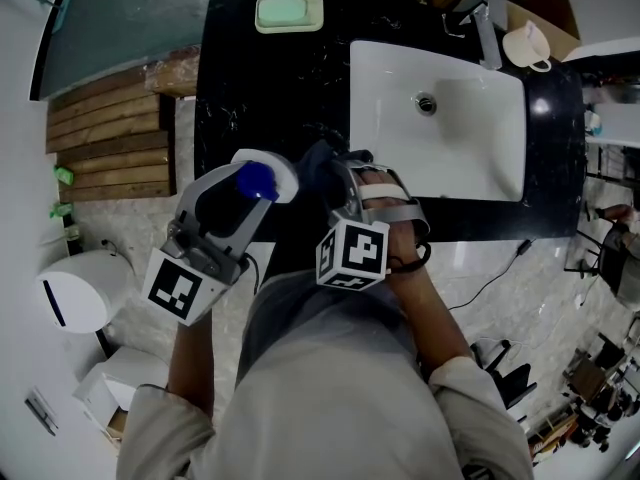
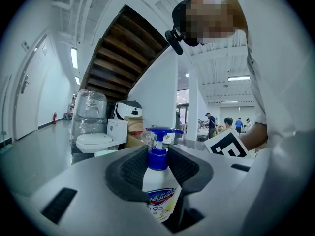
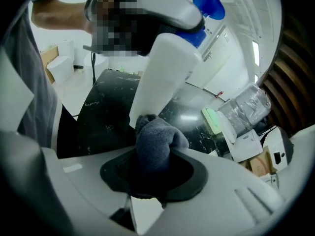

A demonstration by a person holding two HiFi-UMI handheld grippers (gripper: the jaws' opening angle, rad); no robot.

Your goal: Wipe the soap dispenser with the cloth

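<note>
A black marbled counter [image 1: 230, 88] fills the far half of the head view, with a white rectangular sink [image 1: 500, 158] sunk into its right part and a faucet [image 1: 487, 23] at the sink's far rim. Near its front edge the person holds both tools close together. The left gripper [image 1: 240, 193] has its fingers [image 2: 130, 173] clenched on the soap dispenser [image 2: 160, 193], a white bottle with a blue pump head. The dark ribbed pads grip it at the shoulder, just below the blue collar, and its printed label faces that gripper's camera. The bottle is lifted clear of the counter and tilts, the pump pointing up and to the right in the right gripper view. Just to its right, the right gripper [image 1: 335, 173] has its fingers [image 3: 189, 173] pinched on a bunched grey cloth [image 3: 155, 141], which sticks out past the pads. The top of the cloth meets the lower end of the white bottle. On the far left part of the counter lies a pale green soap dish [image 1: 289, 12], well apart from the grippers. A white cup [image 1: 527, 44] stands beyond the sink's far right corner.
</note>
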